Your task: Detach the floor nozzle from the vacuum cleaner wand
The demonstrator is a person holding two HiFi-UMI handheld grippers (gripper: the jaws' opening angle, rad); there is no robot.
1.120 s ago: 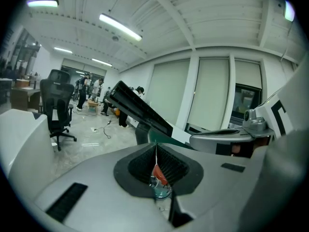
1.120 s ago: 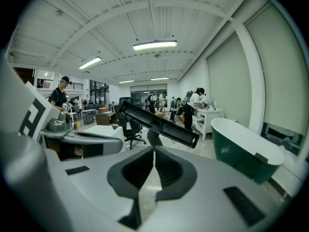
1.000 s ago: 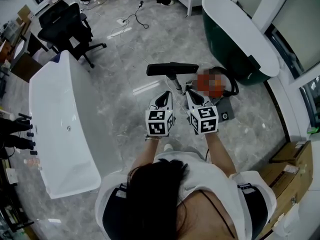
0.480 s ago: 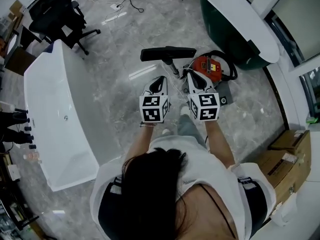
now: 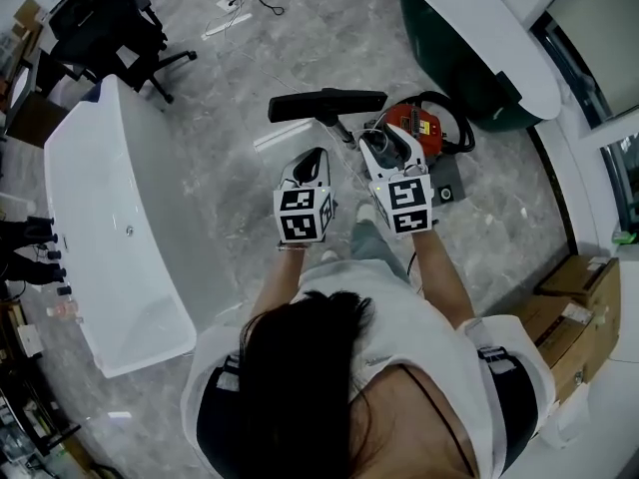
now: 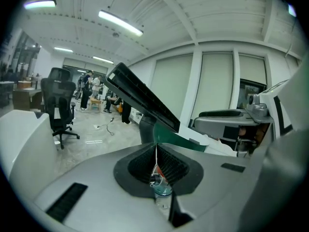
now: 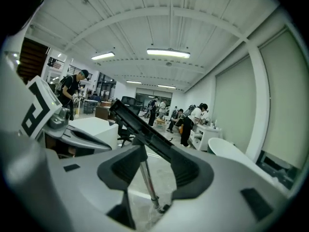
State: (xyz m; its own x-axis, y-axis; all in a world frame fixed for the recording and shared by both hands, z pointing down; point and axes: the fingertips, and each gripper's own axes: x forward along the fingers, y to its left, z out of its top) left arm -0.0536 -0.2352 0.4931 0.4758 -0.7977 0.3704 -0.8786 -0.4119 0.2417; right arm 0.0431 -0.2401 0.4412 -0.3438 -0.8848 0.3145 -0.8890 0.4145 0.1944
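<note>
The white tub [image 5: 90, 247] lies at 9 o'clock of the person, well clear of the work. The red vacuum body [image 5: 427, 128] sits on the floor at 1 o'clock of the person, just beside the right gripper.

Nozzle [image 5: 327, 103]: a black bar, on or near the floor ahead of both grippers. In the head view its long axis runs roughly 9 to 3 o'clock. It lies at 12 o'clock from the left gripper and 11 o'clock from the right gripper.

Wand [image 5: 344, 133]: a thin metal tube attached at mid-nozzle. Its long axis runs from about 11 o'clock at the nozzle to 5 o'clock, toward the right gripper.

Right gripper [image 5: 377, 148]: the nearer one to the wand. Its own view shows the jaws apart with the wand [image 7: 146, 180] passing through the gap. No pad is clearly clamped on the tube.

Left gripper [image 5: 316, 158]: jaws together, with nothing from the task between them. It points at the nozzle, near it but not touching.

Judgement: the joint at the nozzle neck lies at 12 o'clock of both grippers. Separation should be along the wand axis. The right gripper is placed to close on the wand. The left must open before it can take the nozzle.
</note>
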